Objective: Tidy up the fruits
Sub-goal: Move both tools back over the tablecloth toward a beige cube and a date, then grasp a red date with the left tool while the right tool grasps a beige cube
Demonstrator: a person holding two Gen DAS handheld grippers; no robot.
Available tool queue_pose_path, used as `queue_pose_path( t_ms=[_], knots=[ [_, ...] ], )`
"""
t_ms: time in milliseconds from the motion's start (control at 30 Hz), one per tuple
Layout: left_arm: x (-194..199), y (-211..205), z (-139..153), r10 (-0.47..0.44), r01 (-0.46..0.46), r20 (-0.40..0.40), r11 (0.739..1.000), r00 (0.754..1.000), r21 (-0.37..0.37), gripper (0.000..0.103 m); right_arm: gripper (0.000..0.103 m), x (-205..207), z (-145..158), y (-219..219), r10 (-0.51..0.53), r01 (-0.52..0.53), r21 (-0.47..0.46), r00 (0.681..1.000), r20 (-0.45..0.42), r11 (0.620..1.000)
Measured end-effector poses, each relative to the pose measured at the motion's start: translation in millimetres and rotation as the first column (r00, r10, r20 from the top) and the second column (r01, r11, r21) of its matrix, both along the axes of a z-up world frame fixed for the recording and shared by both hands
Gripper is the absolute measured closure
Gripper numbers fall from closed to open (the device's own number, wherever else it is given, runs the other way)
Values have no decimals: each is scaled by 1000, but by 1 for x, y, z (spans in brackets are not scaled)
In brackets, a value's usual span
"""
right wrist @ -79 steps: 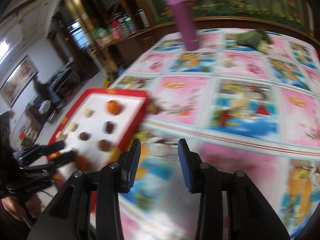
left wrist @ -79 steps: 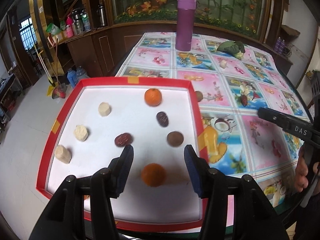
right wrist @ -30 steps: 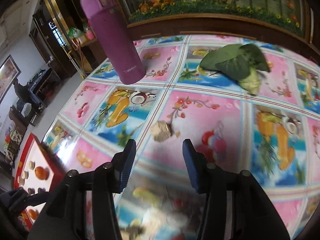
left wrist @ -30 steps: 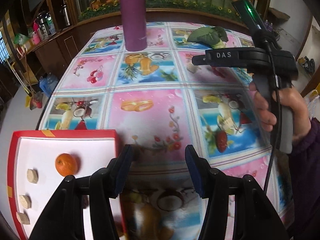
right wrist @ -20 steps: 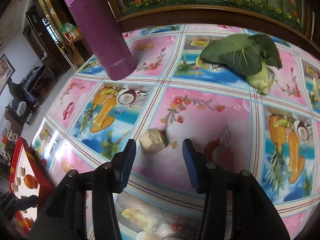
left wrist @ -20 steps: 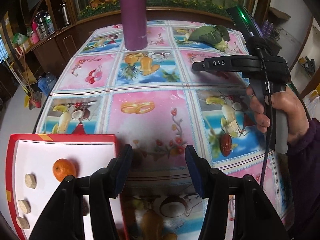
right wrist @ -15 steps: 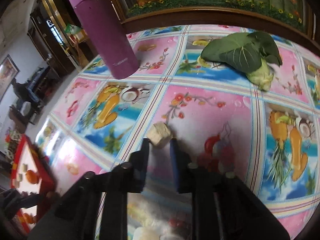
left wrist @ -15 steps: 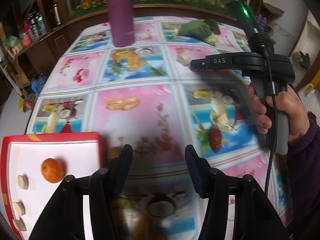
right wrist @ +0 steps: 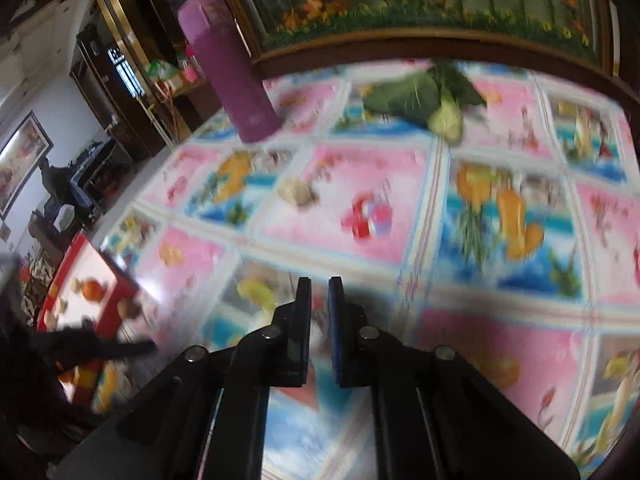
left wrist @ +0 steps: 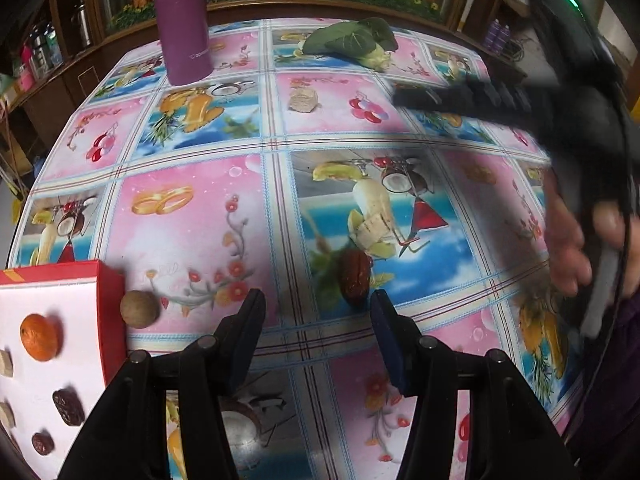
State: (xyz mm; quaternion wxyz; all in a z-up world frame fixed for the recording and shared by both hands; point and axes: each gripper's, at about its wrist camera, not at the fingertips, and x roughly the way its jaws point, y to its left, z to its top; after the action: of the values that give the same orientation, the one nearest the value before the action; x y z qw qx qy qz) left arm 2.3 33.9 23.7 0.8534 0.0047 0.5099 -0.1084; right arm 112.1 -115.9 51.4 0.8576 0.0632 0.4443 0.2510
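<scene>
My left gripper (left wrist: pixel 318 304) is open and empty, low over the patterned tablecloth. A red date (left wrist: pixel 354 277) lies just ahead of it, toward the right finger. A round brown fruit (left wrist: pixel 139 309) rests against the red tray (left wrist: pixel 107 304), which holds an orange (left wrist: pixel 41 337), dark dates (left wrist: pixel 68 407) and pale pieces. A pale chunk (left wrist: pixel 304 99) lies farther back; it also shows in the blurred right wrist view (right wrist: pixel 297 191). My right gripper (right wrist: pixel 319 282) is shut with nothing visible between its fingers, pulled back from the chunk.
A tall purple bottle (left wrist: pixel 182 20) stands at the back left of the table. A leafy green vegetable (left wrist: pixel 352 42) lies at the back. The right hand and its gripper body (left wrist: pixel 560 112) cross the right side of the left wrist view.
The right gripper closed beside the pale chunk, then drew back without it; the chunk stays on the cloth. The left gripper moved right toward the red date.
</scene>
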Motion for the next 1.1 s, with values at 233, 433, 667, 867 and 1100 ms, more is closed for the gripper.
queue_pose_path(
  t_ms=[233, 433, 667, 867, 1100],
  knots=[
    [-5, 21, 5, 46, -46, 17, 999, 999, 0, 49, 31, 50, -17, 41, 32, -32, -43, 999, -8, 999],
    [-1, 23, 9, 41, -41, 34, 999, 999, -7, 49, 41, 65, -25, 56, 27, -27, -68, 1000, -5, 997],
    [-4, 24, 7, 30, -30, 22, 999, 999, -20, 49, 81, 70, -37, 74, 58, -58, -156, 998, -6, 986],
    [-5, 16, 7, 14, -13, 18, 1000, 1000, -23, 49, 83, 61, -37, 56, 32, -33, -96, 999, -14, 995],
    [5, -6, -6, -29, 29, 2, 1000, 1000, 6, 49, 83, 4, -19, 5, -6, 6, -57, 1000, 1, 998]
  ],
)
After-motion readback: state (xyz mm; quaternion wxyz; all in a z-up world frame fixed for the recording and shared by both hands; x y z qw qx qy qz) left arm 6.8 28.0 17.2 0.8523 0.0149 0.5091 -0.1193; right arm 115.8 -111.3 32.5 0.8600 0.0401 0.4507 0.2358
